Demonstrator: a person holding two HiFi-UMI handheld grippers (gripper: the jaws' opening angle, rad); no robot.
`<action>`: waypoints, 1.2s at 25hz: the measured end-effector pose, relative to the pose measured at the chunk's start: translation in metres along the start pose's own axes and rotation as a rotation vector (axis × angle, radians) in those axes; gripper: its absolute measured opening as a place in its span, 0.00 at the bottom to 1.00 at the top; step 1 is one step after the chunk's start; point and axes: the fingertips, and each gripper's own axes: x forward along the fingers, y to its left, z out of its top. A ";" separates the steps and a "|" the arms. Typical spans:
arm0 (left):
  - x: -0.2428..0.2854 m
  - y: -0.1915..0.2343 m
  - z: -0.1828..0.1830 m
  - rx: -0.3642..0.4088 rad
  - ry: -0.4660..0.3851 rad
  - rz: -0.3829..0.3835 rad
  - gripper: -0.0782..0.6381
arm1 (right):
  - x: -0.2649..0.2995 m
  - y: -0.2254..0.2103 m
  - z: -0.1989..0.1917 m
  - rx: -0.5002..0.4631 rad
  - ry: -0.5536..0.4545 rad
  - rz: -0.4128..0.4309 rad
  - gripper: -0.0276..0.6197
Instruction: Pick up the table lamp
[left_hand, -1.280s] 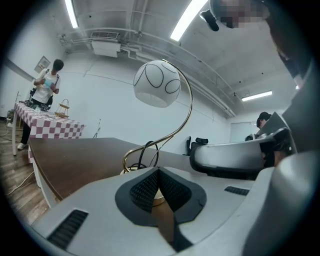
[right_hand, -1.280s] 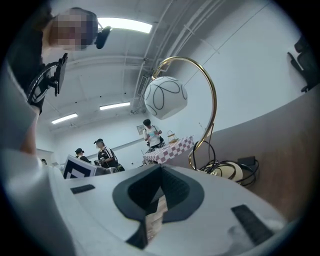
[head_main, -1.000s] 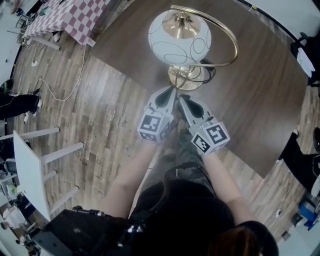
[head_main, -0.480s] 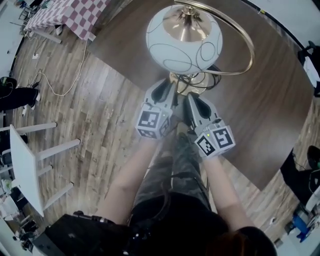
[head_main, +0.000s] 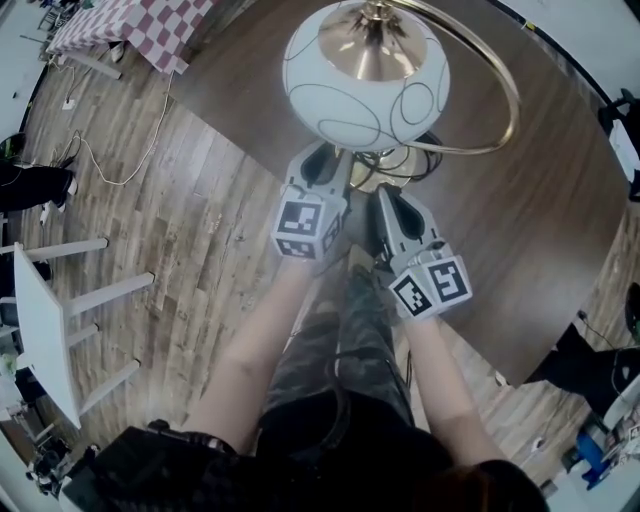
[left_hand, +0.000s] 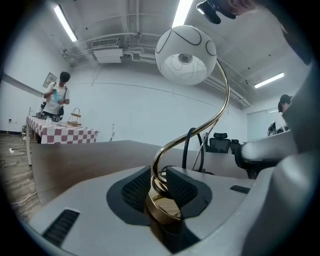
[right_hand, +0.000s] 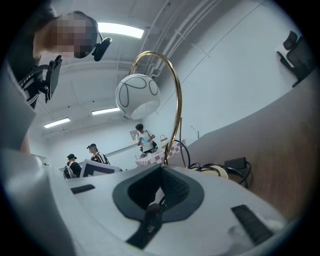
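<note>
The table lamp has a white globe shade (head_main: 365, 75) on a curved brass arm (head_main: 500, 110) and a brass base (head_main: 405, 165), and it stands on the dark brown table (head_main: 540, 220). My left gripper (head_main: 332, 165) reaches under the globe to the foot of the lamp. In the left gripper view its pads (left_hand: 135, 187) sit against both sides of the brass stem (left_hand: 161, 200), shut on it, with the globe (left_hand: 186, 55) high above. My right gripper (head_main: 385, 195) lies beside it, shut and empty (right_hand: 161, 172), short of the base (right_hand: 215, 171).
A black cable (right_hand: 235, 165) coils by the lamp base. A checkered table (head_main: 150, 30) stands far left and a white table (head_main: 45, 340) at the left on the wood floor. Several people stand in the background (right_hand: 142, 140).
Both grippers have moved forward to the lamp. The left one's tips are now under the globe at the stem. The globe looks larger in the head view.
</note>
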 end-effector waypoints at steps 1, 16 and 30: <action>0.002 0.001 0.001 0.003 0.002 0.002 0.25 | -0.001 0.000 0.000 0.000 0.002 0.001 0.05; 0.028 0.005 0.008 0.071 0.056 -0.019 0.25 | -0.006 -0.008 -0.014 0.028 0.026 -0.007 0.05; 0.038 0.003 0.013 0.078 0.065 -0.013 0.13 | -0.013 -0.012 -0.014 0.031 0.023 -0.028 0.05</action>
